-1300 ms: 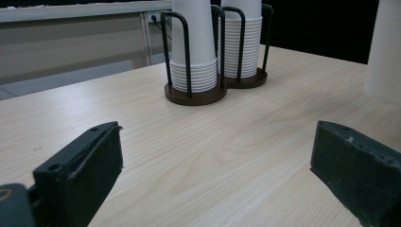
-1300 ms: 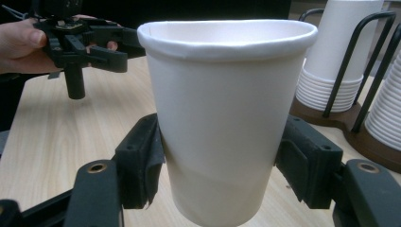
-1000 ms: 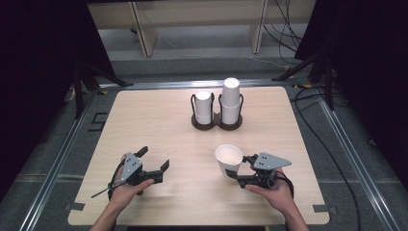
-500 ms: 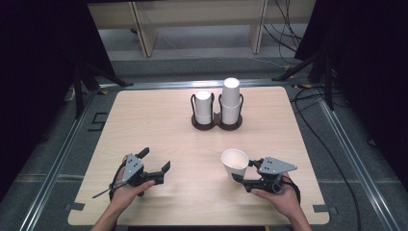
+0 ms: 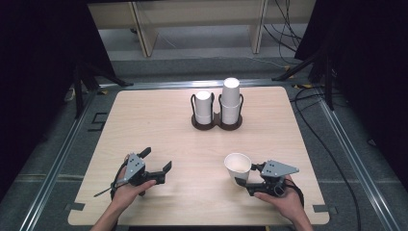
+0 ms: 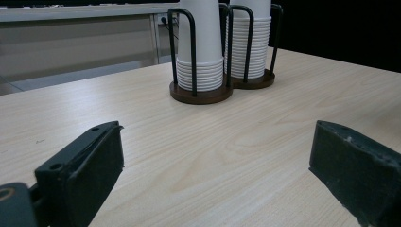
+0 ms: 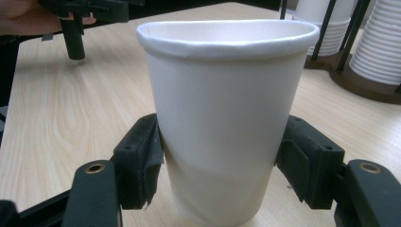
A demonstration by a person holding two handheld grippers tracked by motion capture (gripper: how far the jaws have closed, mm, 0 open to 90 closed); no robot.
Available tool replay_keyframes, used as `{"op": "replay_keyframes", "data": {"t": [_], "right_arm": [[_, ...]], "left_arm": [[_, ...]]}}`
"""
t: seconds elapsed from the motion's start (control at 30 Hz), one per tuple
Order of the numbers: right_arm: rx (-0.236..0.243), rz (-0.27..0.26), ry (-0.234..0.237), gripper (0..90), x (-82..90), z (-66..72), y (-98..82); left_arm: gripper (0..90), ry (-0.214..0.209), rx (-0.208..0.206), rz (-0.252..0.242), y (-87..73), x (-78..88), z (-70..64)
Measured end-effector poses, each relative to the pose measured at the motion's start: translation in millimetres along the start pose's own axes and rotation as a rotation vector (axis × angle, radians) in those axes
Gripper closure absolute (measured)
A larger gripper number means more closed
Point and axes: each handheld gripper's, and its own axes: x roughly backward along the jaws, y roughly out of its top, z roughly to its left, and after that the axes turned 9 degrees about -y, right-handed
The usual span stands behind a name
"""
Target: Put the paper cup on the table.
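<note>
- Right gripper [image 5: 246, 174] clamped across the lower wall of a white paper cup [image 5: 237, 164], near the front right part of the table [image 5: 159, 120].
- In the right gripper view, seen close: cup [image 7: 222, 109] upright, mouth up, between the two black jaws, one pad against each side; wall faintly creased low down where the pads meet it.
- Jaws just now easing apart a little, cup between them and both pads in contact with it.
- Cannot tell whether the cup's base rests on the wood or hangs just above it.
- Left gripper [image 5: 157, 160] held low over the front left of the table, well apart from the cup, jaws spread wide with nothing between them.
- In the left gripper view, bare wood between the two pads [image 6: 90, 165], with the jaws aimed toward the cup holder [image 6: 201, 94].
- Dark two-bay wire holder [image 5: 216, 122] standing at the far middle of the table, a stack of upturned white cups in each bay.
- Shorter stack [image 5: 203, 107] in the left bay, taller stack [image 5: 231, 98] in the right, the two bays side by side and touching.
- A hand [image 5: 126, 195] behind each gripper, forearms entering from the near edge.
</note>
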Motion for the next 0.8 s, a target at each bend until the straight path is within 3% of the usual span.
{"op": "replay_keyframes", "data": {"t": [0.13,0.2,0.23,0.3,0.53,0.6,0.7,0.73,0.8], "right_arm": [[-0.007,0.026,0.004,35.1,-2.0,1.4,-0.8],[0.014,0.029,0.0,35.1,-4.0,0.8,-0.6],[0.008,0.043,0.02,35.1,-4.4,1.3,-0.7],[0.01,0.055,0.001,35.0,-4.8,2.3,-0.5],[0.019,0.089,0.005,34.6,-6.5,2.2,-1.8],[0.014,0.09,0.004,34.5,-6.4,2.4,-1.9],[0.009,0.094,0.012,33.9,-6.6,2.0,-1.8],[0.006,0.093,0.009,33.6,-6.6,2.1,-2.0],[0.013,0.097,0.001,32.7,-5.9,1.3,-2.2]], "left_arm": [[3.3,-0.003,0.001,-0.002,-0.1,-0.4,-0.3],[3.3,-0.018,-0.005,-0.023,-1.1,-2.5,0.6],[3.3,-0.017,-0.004,-0.019,-1.1,-2.4,0.3],[3.3,-0.02,-0.005,-0.022,-1.3,-2.9,-0.2],[3.3,-0.019,-0.004,-0.022,-1.3,-3.0,-1.0],[3.3,-0.012,-0.004,0.002,-0.7,-1.2,-1.8],[3.3,-0.015,-0.007,0.007,-1.1,-1.6,-2.5],[3.3,-0.02,-0.008,-0.012,-1.8,-3.2,-2.4],[3.3,-0.014,-0.006,0.007,-1.3,-1.7,-3.1]]}}
